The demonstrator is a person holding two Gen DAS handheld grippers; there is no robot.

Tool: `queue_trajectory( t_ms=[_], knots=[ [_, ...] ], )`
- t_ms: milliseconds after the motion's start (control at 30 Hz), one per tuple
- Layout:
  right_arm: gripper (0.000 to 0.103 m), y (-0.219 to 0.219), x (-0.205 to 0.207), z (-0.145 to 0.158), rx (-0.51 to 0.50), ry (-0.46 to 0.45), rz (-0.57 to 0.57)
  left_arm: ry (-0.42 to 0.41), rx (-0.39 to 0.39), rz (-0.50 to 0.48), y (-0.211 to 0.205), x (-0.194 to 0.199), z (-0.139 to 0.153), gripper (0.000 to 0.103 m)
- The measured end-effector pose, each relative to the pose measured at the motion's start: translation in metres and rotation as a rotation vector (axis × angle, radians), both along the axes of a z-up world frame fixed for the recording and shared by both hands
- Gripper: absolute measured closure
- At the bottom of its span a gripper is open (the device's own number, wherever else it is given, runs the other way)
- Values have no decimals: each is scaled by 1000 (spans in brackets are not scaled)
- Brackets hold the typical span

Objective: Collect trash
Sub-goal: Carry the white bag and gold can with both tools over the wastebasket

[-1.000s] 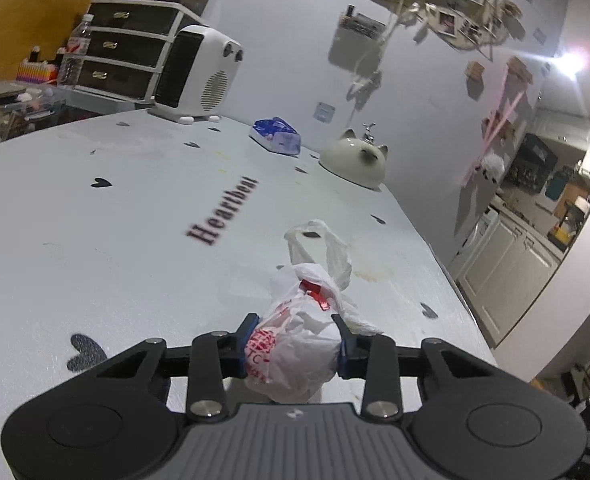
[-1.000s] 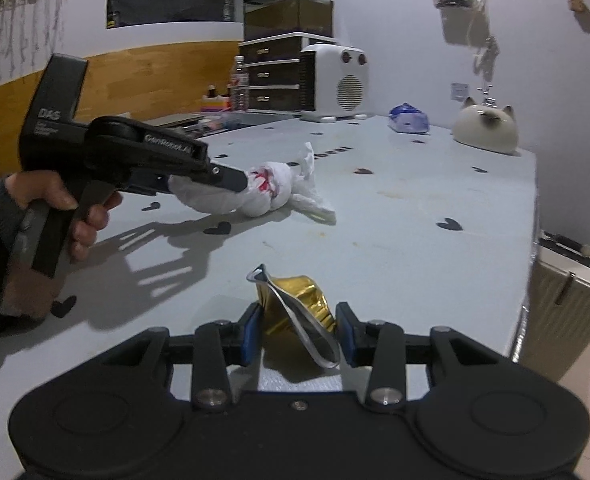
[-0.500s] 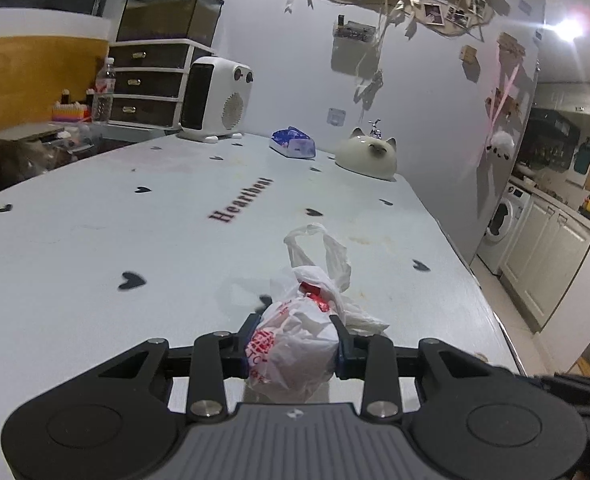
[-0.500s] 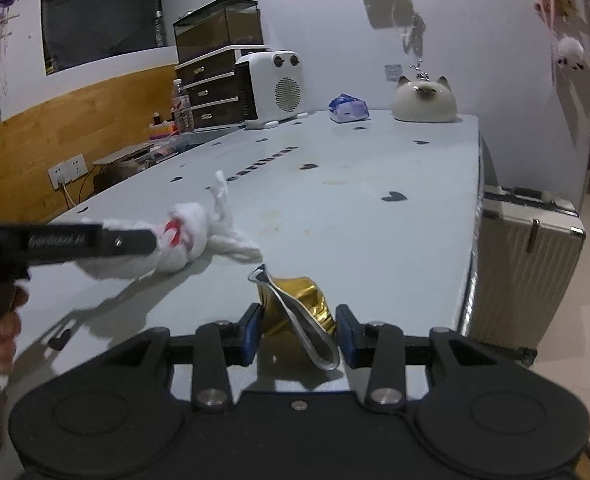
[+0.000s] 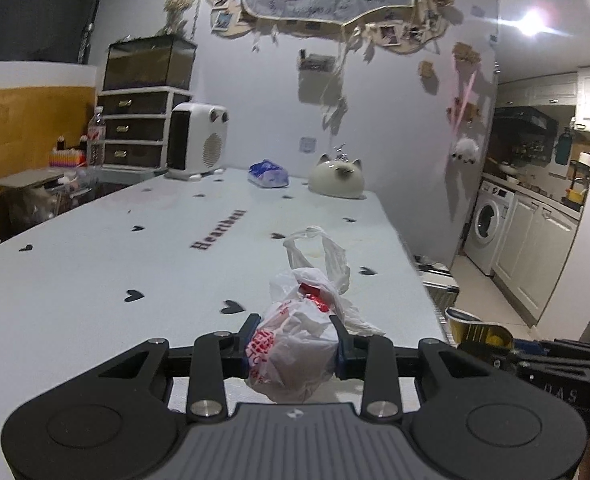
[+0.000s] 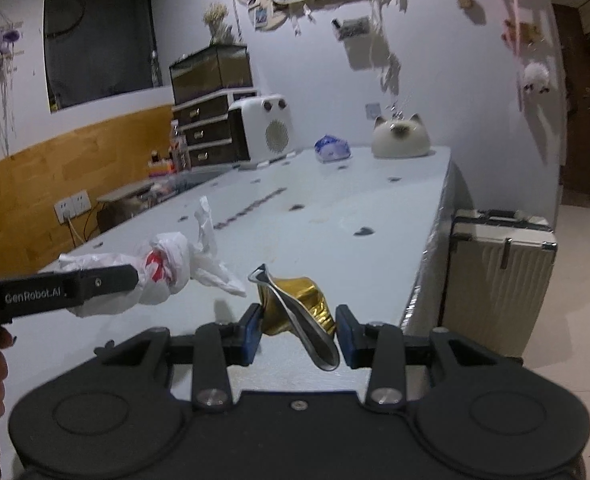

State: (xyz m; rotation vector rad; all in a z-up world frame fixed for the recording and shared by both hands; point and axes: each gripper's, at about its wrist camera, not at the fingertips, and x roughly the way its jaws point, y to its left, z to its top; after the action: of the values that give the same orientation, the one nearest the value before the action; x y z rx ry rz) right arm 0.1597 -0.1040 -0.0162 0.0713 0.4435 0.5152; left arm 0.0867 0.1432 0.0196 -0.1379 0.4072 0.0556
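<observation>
My left gripper (image 5: pixel 293 342) is shut on a knotted white plastic bag (image 5: pixel 295 344) with red print, held above the pale table (image 5: pixel 95 272); its handles stick up and forward. The same white plastic bag (image 6: pixel 163 276) shows at the left of the right wrist view, with the left gripper's finger (image 6: pixel 95 282) across it. My right gripper (image 6: pixel 299 330) is shut on a crushed gold foil cup (image 6: pixel 299 308) with a silver rim, lifted near the table's right edge. That gold foil cup (image 5: pixel 479 330) peeks in at the lower right of the left wrist view.
At the table's far end stand a white heater (image 5: pixel 197 142), a blue tissue pack (image 5: pixel 269 174) and a cat-shaped ceramic (image 5: pixel 337 178). Dark drawers (image 5: pixel 135 128) sit left of them. A white suitcase (image 6: pixel 499 280) stands on the floor beside the table's right edge. A washing machine (image 5: pixel 487 224) is farther right.
Both grippers have risen and swung toward the table's right edge, each keeping its load. The bag has left the tabletop, and the suitcase and floor have come into the right wrist view.
</observation>
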Motion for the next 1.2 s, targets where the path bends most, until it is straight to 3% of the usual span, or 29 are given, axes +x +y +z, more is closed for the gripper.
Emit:
queue_trajectory(
  t_ms=[300, 700, 1000, 1200],
  knots=[
    [63, -53, -33, 15, 18, -31, -88, -20, 15, -76, -55, -21, 8, 67],
    [63, -137, -62, 8, 32, -20, -224, -9, 21, -215, -139, -22, 1, 67],
    [63, -194, -66, -13, 50, 29, -333, 62, 13, -336, -198, -6, -21, 67],
    [63, -217, -60, -39, 33, 103, -382, 166, 19, -385, -229, 14, -51, 67]
  ],
)
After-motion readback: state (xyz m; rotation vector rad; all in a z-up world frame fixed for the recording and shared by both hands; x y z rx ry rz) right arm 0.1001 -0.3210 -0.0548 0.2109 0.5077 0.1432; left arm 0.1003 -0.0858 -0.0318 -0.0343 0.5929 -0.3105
